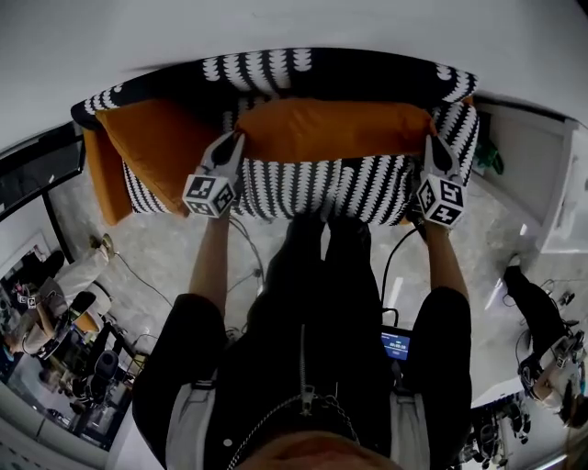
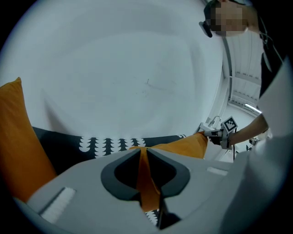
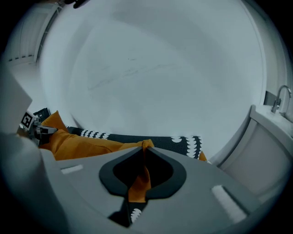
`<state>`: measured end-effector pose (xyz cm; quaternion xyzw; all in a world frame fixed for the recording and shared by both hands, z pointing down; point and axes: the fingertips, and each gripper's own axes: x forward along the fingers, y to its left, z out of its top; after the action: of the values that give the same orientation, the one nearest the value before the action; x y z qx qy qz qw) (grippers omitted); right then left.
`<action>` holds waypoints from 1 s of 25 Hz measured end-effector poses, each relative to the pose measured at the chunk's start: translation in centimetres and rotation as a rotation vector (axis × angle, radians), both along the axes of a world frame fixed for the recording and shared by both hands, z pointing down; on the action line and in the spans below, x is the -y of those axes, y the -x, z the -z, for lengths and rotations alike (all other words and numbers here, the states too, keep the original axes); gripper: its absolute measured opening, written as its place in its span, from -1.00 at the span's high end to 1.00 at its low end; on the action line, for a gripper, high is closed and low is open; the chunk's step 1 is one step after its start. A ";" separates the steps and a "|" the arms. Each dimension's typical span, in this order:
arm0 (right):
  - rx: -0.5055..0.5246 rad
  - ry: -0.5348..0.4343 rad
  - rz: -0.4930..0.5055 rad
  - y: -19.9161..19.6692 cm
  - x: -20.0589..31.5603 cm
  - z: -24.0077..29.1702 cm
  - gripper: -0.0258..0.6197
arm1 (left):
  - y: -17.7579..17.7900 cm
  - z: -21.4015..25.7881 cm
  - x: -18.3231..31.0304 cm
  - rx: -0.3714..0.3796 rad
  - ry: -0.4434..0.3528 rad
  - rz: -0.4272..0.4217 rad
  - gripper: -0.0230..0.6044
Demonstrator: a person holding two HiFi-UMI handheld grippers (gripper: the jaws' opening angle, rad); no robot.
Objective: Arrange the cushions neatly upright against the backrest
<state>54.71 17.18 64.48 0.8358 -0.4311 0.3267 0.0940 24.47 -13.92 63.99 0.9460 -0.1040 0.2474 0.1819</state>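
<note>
An orange cushion (image 1: 335, 128) hangs stretched across the middle of the black-and-white patterned sofa (image 1: 303, 188), lifted off the seat. My left gripper (image 1: 236, 139) is shut on its left corner, the orange fabric (image 2: 145, 176) pinched between the jaws. My right gripper (image 1: 432, 138) is shut on its right corner, with fabric (image 3: 139, 180) caught in the jaws. A second orange cushion (image 1: 156, 147) leans against the backrest at the sofa's left end; it shows as an orange edge (image 2: 18, 146) in the left gripper view.
A white wall (image 1: 303, 23) runs behind the sofa. A white cabinet (image 1: 542, 174) stands to the right, an orange panel (image 1: 103, 179) at the sofa's left side. Cables (image 1: 248, 257) trail on the pale floor; cluttered gear (image 1: 64, 340) sits at lower left.
</note>
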 end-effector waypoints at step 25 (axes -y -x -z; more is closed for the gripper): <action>0.006 0.083 -0.078 -3.6 5.2 -6.3 0.82 | -4.5 -7.5 6.2 0.115 0.045 0.076 0.78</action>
<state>58.29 11.96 70.73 0.8463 -0.3847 0.3501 0.1146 28.96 -20.08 71.45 0.9213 -0.1444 0.2965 0.2059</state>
